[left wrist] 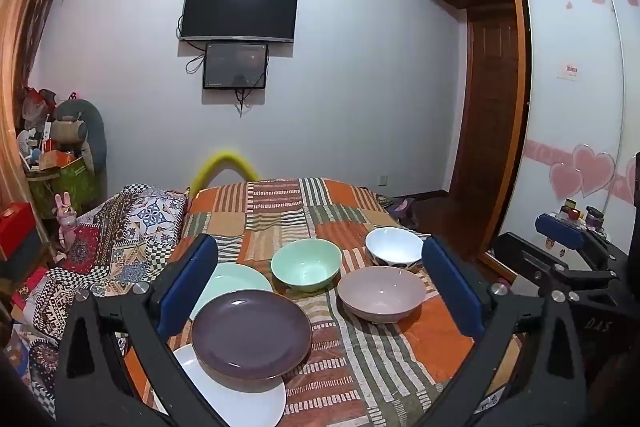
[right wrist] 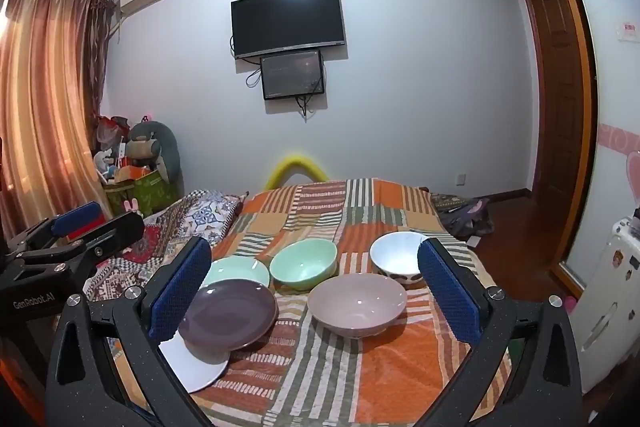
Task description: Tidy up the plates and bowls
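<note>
Left wrist view, your left gripper [left wrist: 320, 283] spread wide and empty, purple plate [left wrist: 251, 333] at seven o'clock, right gripper [right wrist: 316, 287] wide too, pink bowl [right wrist: 357, 304] between its fingers.

A purple plate [left wrist: 251, 333] is showing beside a mint plate [left wrist: 236, 281] and white plate [left wrist: 244, 401]; bowls are showing mint [left wrist: 306, 265], pinkish-mauve [left wrist: 382, 293] and white with dark spots [left wrist: 394, 249]. The bedspread [left wrist: 360, 355] is wearing orange, green and cream striped patchwork.

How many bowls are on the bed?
3. The green bowl sits in the middle, the white bowl at far right, and the pink bowl nearer, in front of it. None looks hidden.
</note>
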`<state>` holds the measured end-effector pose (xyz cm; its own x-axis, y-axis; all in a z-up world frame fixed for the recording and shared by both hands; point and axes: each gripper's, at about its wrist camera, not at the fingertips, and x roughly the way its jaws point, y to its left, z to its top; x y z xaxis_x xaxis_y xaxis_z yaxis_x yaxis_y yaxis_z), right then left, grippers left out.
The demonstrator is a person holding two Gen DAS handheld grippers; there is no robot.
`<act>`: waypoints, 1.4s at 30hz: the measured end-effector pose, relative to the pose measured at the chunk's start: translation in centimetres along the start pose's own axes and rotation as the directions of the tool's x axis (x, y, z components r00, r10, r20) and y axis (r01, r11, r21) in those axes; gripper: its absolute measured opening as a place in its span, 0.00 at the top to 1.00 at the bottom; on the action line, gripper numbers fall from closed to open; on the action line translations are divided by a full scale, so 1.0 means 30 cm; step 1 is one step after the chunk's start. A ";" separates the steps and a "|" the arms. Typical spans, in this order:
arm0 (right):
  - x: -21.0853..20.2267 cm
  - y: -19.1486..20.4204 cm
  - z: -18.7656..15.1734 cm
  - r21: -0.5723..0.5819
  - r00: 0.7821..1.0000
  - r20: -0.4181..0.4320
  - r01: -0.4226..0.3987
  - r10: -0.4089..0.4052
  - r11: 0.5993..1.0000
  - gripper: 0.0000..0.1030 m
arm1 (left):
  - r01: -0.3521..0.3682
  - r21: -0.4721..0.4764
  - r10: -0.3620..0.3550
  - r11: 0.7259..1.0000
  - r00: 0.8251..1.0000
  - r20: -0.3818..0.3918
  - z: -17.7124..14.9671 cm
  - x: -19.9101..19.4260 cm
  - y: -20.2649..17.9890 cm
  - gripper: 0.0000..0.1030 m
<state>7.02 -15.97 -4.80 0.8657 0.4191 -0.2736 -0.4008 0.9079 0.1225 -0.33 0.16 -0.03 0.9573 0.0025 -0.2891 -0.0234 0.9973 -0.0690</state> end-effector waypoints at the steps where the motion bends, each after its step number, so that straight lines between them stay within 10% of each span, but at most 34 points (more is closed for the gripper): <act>1: -0.001 -0.003 0.003 0.001 1.000 0.000 0.000 0.000 1.000 0.00 | 0.000 0.001 0.000 1.000 1.000 0.000 -0.001 0.002 0.001 0.00; 42: -0.018 0.014 0.009 -0.013 1.000 0.017 -0.007 0.008 1.000 0.00 | -0.015 0.010 0.015 1.000 1.000 0.004 -0.007 -0.003 -0.007 0.00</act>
<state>6.46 -15.82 -4.34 0.8678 0.4259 -0.2561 -0.4110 0.9047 0.1120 -0.47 -0.08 -0.19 0.9579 0.0181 -0.2866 -0.0354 0.9978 -0.0553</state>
